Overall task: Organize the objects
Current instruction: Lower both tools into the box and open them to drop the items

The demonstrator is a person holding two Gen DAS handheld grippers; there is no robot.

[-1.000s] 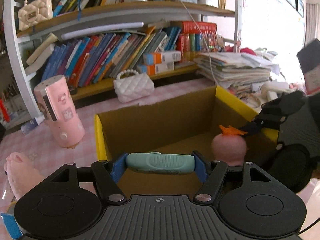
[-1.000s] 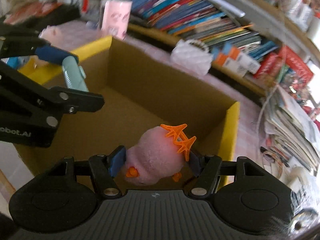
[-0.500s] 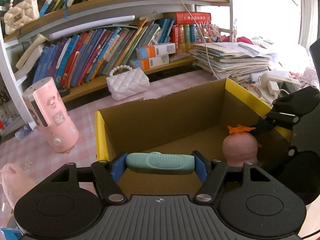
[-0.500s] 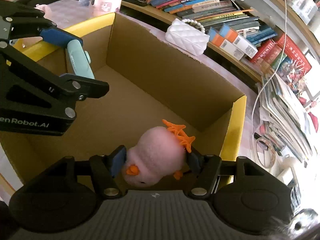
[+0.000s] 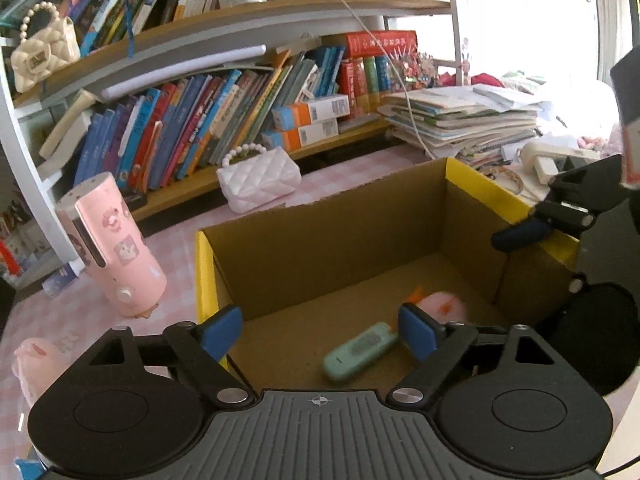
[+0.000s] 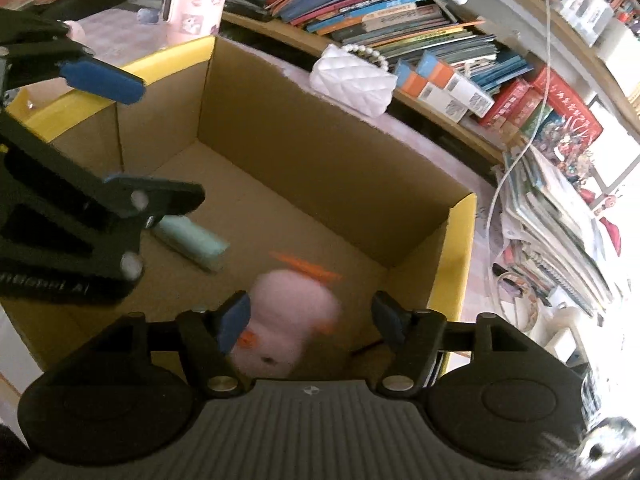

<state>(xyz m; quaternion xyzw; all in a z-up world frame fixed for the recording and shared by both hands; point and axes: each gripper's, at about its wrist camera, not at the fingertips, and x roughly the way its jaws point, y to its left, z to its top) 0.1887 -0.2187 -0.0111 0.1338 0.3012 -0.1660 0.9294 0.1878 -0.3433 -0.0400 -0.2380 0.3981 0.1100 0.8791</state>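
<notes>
Both tongs are opening over the cardboard box: left tongs above the unlabelled mint case, right tongs around the blurred pink plush.

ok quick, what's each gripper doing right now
left gripper: opening, empty, mint device lies in the box.
right gripper: opening, pink plush dropping free between its fingers.

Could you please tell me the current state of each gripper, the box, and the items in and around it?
Left gripper: opening, nothing between its fingers.
Right gripper: opening, releasing the toy.
Cardboard box: open-topped.
Mint remote: lying flat inside the box.
Pink plush toy: blurred, dropping inside the box.
Pink canister: upright, outside the box.
White purse: outside, behind the box.
</notes>
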